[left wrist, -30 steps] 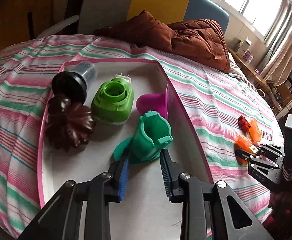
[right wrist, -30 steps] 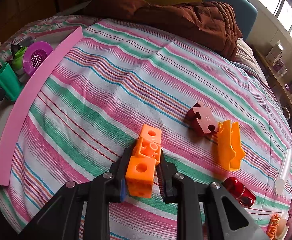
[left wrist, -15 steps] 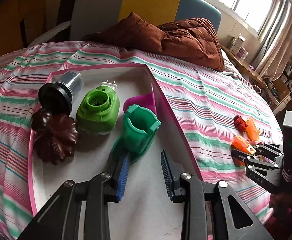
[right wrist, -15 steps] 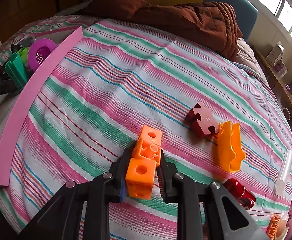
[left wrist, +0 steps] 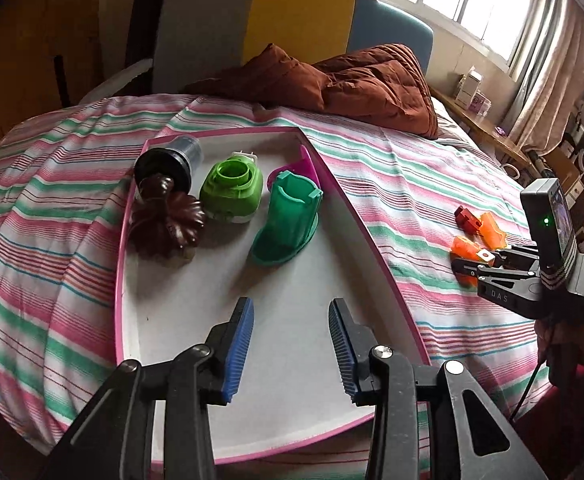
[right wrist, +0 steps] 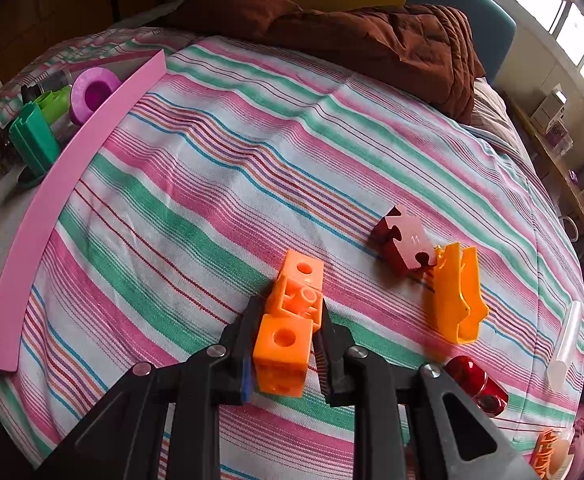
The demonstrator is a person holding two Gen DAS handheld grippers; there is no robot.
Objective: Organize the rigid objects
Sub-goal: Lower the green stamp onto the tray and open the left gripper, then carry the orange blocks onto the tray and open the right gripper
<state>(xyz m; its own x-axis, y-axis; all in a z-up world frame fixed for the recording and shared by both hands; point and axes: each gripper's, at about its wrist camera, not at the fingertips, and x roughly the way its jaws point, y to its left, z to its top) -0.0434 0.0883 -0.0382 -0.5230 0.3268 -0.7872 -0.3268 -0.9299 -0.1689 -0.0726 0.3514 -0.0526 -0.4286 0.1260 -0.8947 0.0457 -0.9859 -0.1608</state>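
Observation:
A pink-rimmed white tray point(left wrist: 376, 236) lies on the striped bed. In it stand a teal green cup-like piece point(left wrist: 287, 220), a light green round piece point(left wrist: 231, 192), a magenta piece point(left wrist: 292, 168), a dark brown flower-shaped piece point(left wrist: 167, 224) and a black-and-clear cylinder point(left wrist: 171, 160). My left gripper point(left wrist: 292, 344) is open and empty above the tray's near part, apart from the teal piece. My right gripper point(right wrist: 285, 344) is shut on an orange block piece point(right wrist: 292, 320) resting on the bed; it also shows in the left wrist view point(left wrist: 468, 268).
A dark red puzzle piece point(right wrist: 406, 242), an orange clip-like piece point(right wrist: 458, 300), a red cylinder point(right wrist: 476, 384) and a clear tube point(right wrist: 568, 344) lie on the bed right of the orange block. The tray's pink wall point(right wrist: 51, 196) is far left. A brown duvet point(right wrist: 372, 40) lies behind.
My left gripper has let go of the teal green piece, opened and drawn back toward me. The teal piece stays standing in the tray. The right gripper has stayed shut on the orange block.

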